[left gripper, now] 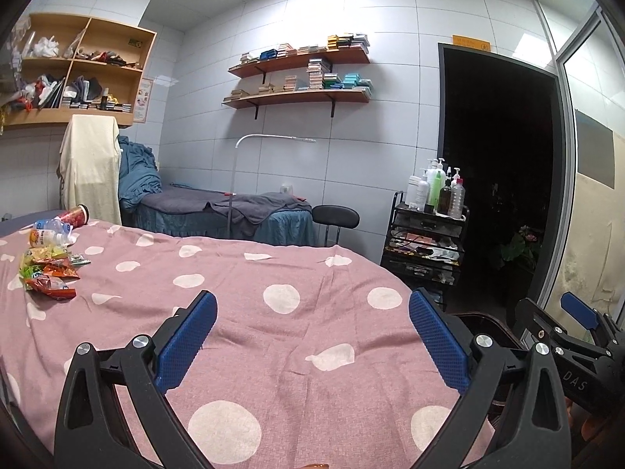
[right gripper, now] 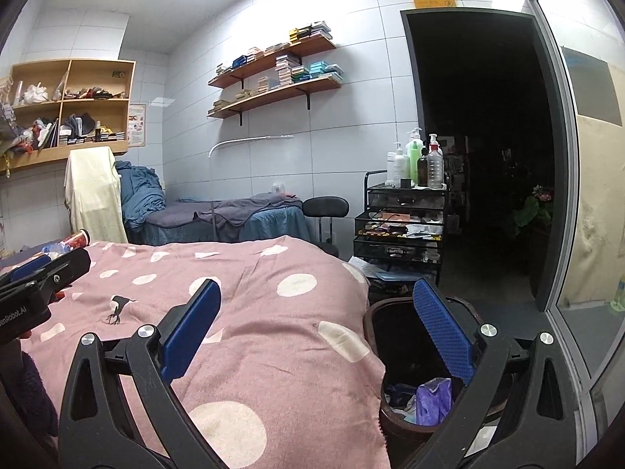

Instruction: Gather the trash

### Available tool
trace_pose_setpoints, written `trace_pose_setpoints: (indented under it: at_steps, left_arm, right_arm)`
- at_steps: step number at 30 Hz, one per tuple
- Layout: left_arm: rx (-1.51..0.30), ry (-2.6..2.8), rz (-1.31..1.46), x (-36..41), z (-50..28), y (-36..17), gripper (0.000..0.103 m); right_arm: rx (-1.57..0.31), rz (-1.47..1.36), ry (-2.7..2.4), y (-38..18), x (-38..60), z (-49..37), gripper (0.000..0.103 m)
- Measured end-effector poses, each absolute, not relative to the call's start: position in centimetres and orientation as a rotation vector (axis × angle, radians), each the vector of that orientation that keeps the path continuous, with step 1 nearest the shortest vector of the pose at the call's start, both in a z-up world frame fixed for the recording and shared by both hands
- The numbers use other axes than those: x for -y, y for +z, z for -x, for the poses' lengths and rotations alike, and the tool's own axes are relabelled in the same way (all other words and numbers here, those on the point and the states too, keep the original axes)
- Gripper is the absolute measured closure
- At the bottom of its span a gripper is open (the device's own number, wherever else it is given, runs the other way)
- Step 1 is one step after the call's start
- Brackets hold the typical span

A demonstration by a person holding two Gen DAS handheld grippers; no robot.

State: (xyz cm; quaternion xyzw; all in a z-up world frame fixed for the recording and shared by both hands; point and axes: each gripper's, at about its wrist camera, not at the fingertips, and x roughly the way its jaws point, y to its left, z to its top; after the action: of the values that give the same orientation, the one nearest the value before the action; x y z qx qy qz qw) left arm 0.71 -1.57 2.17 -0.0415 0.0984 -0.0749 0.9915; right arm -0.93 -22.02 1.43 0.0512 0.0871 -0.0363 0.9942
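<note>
The trash [left gripper: 49, 258] (wrappers, a bottle, a cup) lies heaped at the bed's [left gripper: 273, 273] far left edge; both the left hand-held gripper [left gripper: 312, 338] and the right hand-held gripper [right gripper: 316, 332] hover spread wide and empty over the blanket. The bin [right gripper: 394, 336] stands just right of the bed with scraps already inside; I judge a pickup is due, calling for a reach left to one piece.

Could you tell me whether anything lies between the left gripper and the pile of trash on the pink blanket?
Nothing visible does: only bare dotted blanket lies between the open left gripper and the wrappers, bottle and red cup far to its left.
</note>
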Motion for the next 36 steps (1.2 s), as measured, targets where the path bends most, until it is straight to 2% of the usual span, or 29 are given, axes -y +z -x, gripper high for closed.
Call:
trace_pose_setpoints:
  at_steps: [36]
  left_arm:
    - [-0.188, -0.151, 0.063, 1.44, -0.31, 2.28, 0.005]
  right_arm:
    - [-0.196, -0.136, -0.068, 0.93, 23.02, 0.51, 0.005]
